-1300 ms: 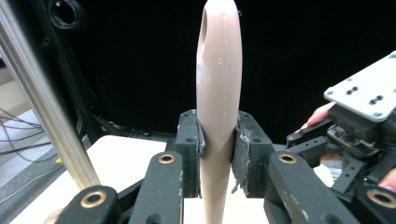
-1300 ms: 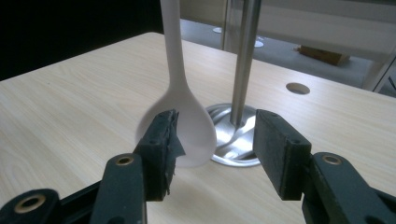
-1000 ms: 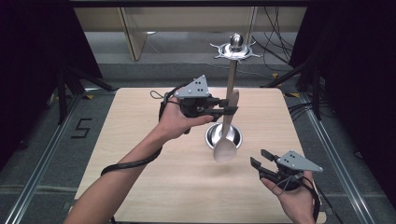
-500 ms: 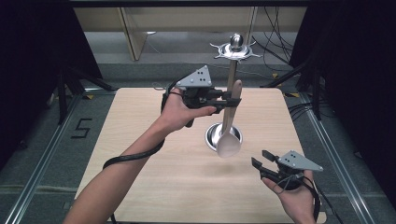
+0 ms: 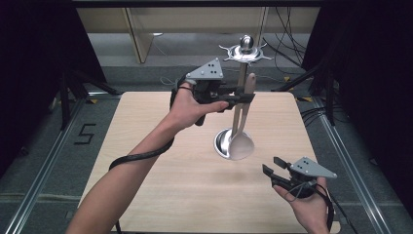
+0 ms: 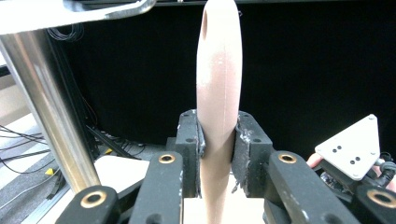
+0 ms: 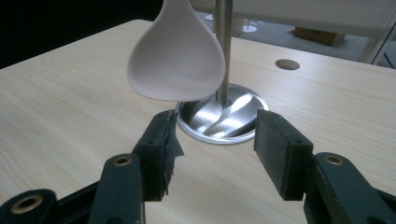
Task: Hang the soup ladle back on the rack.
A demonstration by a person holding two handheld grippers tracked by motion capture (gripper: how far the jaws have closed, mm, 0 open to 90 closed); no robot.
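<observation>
I'm holding the spoon [image 5: 242, 127] by its handle in the left gripper [image 5: 247, 95], bowl hanging beside the stand [image 5: 227, 142] mid-worktop [image 5: 160, 185], so its hole can meet a hook; right gripper [image 5: 272, 168] fingers waiting wide, empty.

one spoon [image 5: 242, 127], pale, at the centre of the high view, with one hole near the top of its handle in the left gripper view. one metal stand [image 5: 242, 73] with one pole, one round base [image 5: 224, 143] and one ball on top, upper centre. two grippers: the left gripper [image 5: 247, 95] above centre, the right gripper [image 5: 273, 165] at lower right. two hands. one wooden table [image 5: 156, 170]. one round hole [image 7: 287, 64] in the tabletop, upper right of the right gripper view. one floor mark, a "5" [image 5: 84, 133], at left.
</observation>
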